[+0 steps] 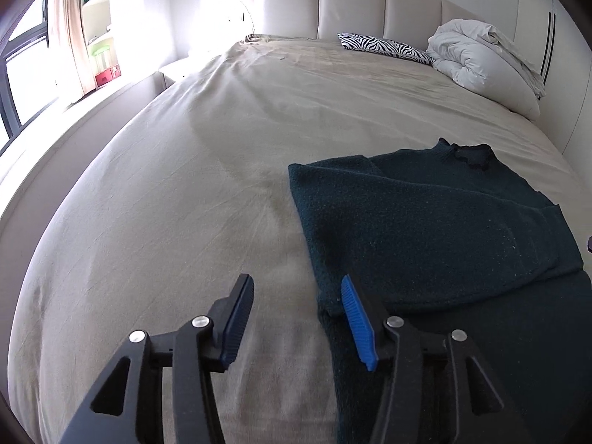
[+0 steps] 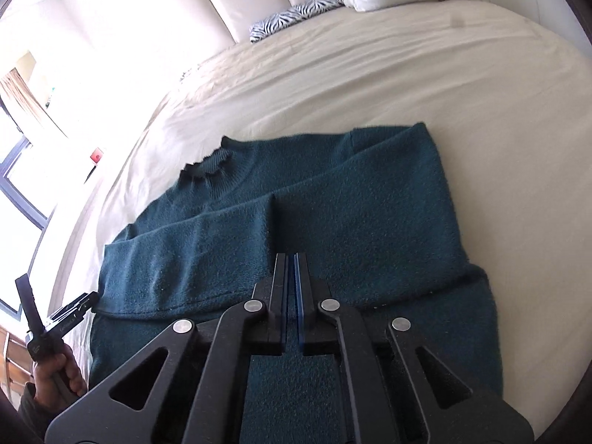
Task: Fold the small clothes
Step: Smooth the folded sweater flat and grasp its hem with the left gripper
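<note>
A dark teal knit sweater (image 1: 425, 222) lies flat on the beige bed, both sleeves folded across its body; it also shows in the right wrist view (image 2: 333, 203). My left gripper (image 1: 296, 288) is open and empty, hovering over the sweater's left lower edge, its right finger above the cloth. My right gripper (image 2: 291, 259) is shut with nothing between its blue pads, held above the middle of the sweater near the sleeve cuffs. The left gripper also shows at the left edge of the right wrist view (image 2: 55, 310), held by a hand.
The beige bed sheet (image 1: 185, 185) spreads wide to the left and beyond the sweater. A zebra-print pillow (image 1: 384, 47) and a bundled white duvet (image 1: 481, 63) lie by the padded headboard (image 1: 351, 3). A window and curtain are at far left.
</note>
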The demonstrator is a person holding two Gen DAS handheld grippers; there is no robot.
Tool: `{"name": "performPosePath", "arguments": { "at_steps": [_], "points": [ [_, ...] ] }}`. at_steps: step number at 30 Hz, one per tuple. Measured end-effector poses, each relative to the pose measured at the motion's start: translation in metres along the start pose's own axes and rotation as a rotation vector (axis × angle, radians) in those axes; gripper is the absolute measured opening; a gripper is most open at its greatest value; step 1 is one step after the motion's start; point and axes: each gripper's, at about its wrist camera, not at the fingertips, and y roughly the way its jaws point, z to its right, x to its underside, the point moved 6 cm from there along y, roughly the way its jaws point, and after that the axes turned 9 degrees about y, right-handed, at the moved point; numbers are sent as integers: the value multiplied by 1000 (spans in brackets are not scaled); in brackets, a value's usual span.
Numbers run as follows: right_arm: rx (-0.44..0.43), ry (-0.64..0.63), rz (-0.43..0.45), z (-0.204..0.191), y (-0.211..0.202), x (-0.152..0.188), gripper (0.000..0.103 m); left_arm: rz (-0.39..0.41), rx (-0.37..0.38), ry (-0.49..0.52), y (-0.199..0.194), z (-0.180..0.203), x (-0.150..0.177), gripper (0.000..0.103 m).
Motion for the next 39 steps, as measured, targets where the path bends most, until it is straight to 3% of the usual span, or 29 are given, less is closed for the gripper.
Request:
{"name": "performPosePath", "arguments": {
  "at_steps": [2,4,5,7,12,15,19,23,29,34,39],
  "points": [
    [8,-49,46,-5,-29,3,19,3,13,1,-19,4,17,59],
    [18,-80,68,-9,-55,10,38,-3,30,-20,-37,6,39,60],
    [13,-88,84,-9,-69,16,53,-15,42,-42,-44,6,51,61],
    [7,-100,138,-7,-100,28,57,-45,71,-97,-58,6,80,63],
    [-3,-50,155,23,-165,71,58,-115,115,-108,-85,20,142,70],
    [19,5,132,52,-195,99,58,-114,142,-88,-104,29,158,77],
    [96,68,84,100,-228,133,58,-134,201,-82,-121,38,179,77],
    [102,134,33,139,-254,162,58,-166,243,-60,-126,51,195,78],
    [80,160,-98,164,-257,196,58,-187,275,-42,-132,57,207,79],
    [63,184,-213,161,-230,211,58,-198,305,-57,-136,55,214,79],
    [2,256,-221,163,-220,211,58,-209,356,-135,-141,45,219,79]
  ]
}}
